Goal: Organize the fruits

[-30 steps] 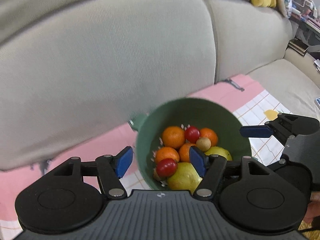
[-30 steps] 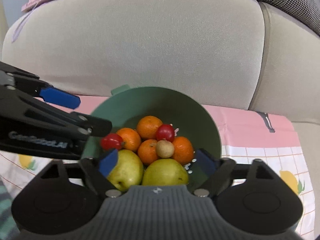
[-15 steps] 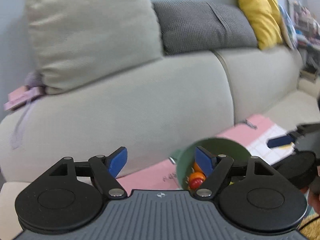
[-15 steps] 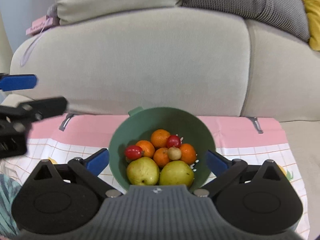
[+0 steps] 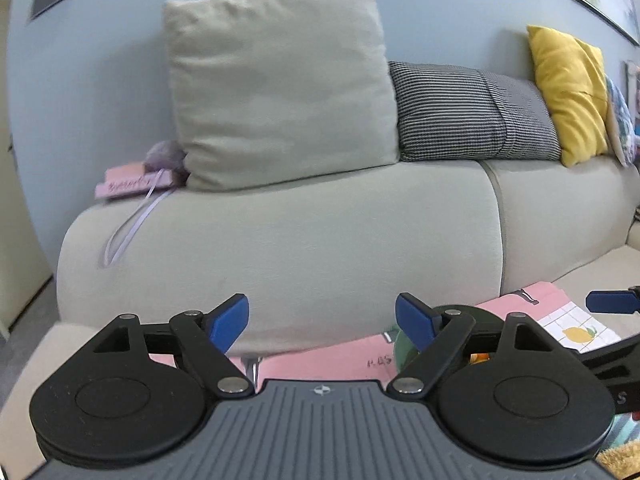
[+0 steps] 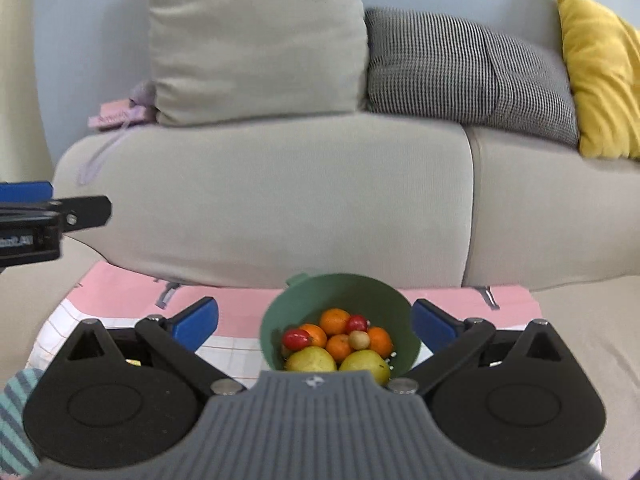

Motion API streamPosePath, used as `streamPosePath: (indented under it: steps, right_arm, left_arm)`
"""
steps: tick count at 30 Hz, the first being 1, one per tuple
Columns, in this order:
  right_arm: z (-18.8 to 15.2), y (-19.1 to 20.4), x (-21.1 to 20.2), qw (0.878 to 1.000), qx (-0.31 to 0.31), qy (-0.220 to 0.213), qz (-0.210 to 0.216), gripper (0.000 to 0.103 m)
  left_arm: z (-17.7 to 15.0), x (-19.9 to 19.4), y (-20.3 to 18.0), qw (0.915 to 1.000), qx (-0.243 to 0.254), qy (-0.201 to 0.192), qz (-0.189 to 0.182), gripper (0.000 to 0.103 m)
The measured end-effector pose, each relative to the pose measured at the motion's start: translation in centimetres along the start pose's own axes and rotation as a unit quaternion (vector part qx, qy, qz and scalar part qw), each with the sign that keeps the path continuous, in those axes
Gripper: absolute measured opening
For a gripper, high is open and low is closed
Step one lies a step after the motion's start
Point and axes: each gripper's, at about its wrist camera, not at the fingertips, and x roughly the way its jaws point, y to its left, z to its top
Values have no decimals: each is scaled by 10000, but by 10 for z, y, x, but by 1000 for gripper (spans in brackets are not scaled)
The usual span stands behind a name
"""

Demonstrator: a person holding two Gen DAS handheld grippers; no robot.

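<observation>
We list a green bowl [image 6: 340, 312] of fruits [image 6: 338, 340]; left gripper [image 5: 322, 322] fingers opening, empty; right gripper [image 6: 314, 322] fingers spread, empty.

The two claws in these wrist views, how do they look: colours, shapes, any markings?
Both look alike. The left claw and the right claw each have two black linkage arms tipped with blue pads, silver pivot pins, round black discs at each side, and a ribbed grey body bearing a small white cross-like emblem. In the right wrist view, the left claw's side shows white lettering, too blurred to read. No cables or sleeves show.
</observation>
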Motion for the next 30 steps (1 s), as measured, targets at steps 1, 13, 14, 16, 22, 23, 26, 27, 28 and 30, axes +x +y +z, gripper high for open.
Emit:
streamPosePath:
  steps: [1,13,14,16,22,23,26,27,28,30]
  right_arm:
    - [-3,4,-5,10000,-41,-70,30,99]
    - [-48,30,-37,9986,-36,-435,312,99]
    - [-50,33,-37,9987,-96,-426,275,99]
    - [-56,37,-37,9987,-201,-436,165,99]
    - [-71,32,-33,9997,-84,-237,-59,99]
    - [-73,30,-30,9998,-71,-114,-117,99]
    - [-79,27,-20,9991,-59,231,-355,99]
    - [-81,24,-18,9989,-25,312,-360,99]
    - [-82,22,-16,9987,15,375,-339,99]
    - [-85,19,-15,9983,102,484,-311,99]
  left_arm:
    - [-3,-4,4,9999,-101,24,15,97]
    - [-46,-29,17,9964,-309,449,652,97]
    - [-50,-28,16,9960,-316,517,656,97]
    - [-57,-27,15,9951,-356,670,631,97]
    - [-76,-27,8,9928,-389,1002,536,97]
    - [-78,-27,7,9924,-381,1046,520,97]
    - [-83,-24,3,9905,-360,1237,489,97]
    - [-85,-23,2,9896,-351,1307,486,97]
    - [-86,-21,1,9886,-341,1385,483,97]
    - [-89,-18,-1,9870,-332,1509,452,97]
